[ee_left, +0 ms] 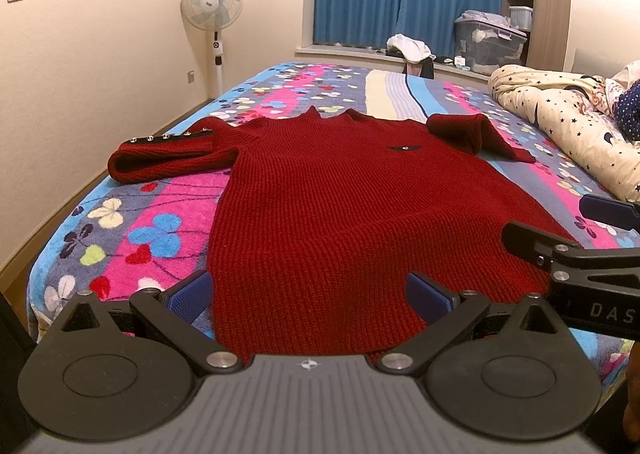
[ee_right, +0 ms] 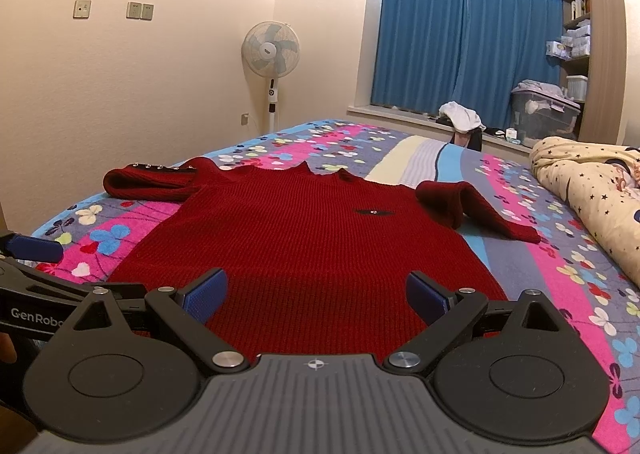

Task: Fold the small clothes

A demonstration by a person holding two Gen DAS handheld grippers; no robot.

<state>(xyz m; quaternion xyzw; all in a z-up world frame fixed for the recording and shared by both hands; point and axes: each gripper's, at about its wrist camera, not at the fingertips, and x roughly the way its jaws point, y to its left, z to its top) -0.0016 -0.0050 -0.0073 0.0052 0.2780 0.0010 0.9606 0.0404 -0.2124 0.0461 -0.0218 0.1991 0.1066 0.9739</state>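
Observation:
A dark red knitted sweater (ee_left: 340, 205) (ee_right: 304, 230) lies flat on the bed, collar away from me, hem toward me. Its left sleeve (ee_left: 168, 157) (ee_right: 148, 177), with small metal studs, is doubled over beside the body. The right sleeve (ee_left: 476, 133) (ee_right: 468, 205) is bunched and bent outward. My left gripper (ee_left: 310, 294) stands open just above the hem's left part, nothing between its blue pads. My right gripper (ee_right: 316, 292) is open over the hem's right part, also holding nothing. Each gripper shows at the edge of the other's view: right gripper (ee_left: 568, 250), left gripper (ee_right: 36, 254).
The bed carries a flowered pink, blue and grey blanket (ee_left: 132, 230) (ee_right: 560, 274). A cream star-patterned quilt (ee_left: 560, 117) (ee_right: 592, 181) is heaped at the right. A standing fan (ee_left: 214, 9) is by the wall. A window ledge holds clothes (ee_left: 410, 47) and a plastic storage box (ee_left: 488, 41).

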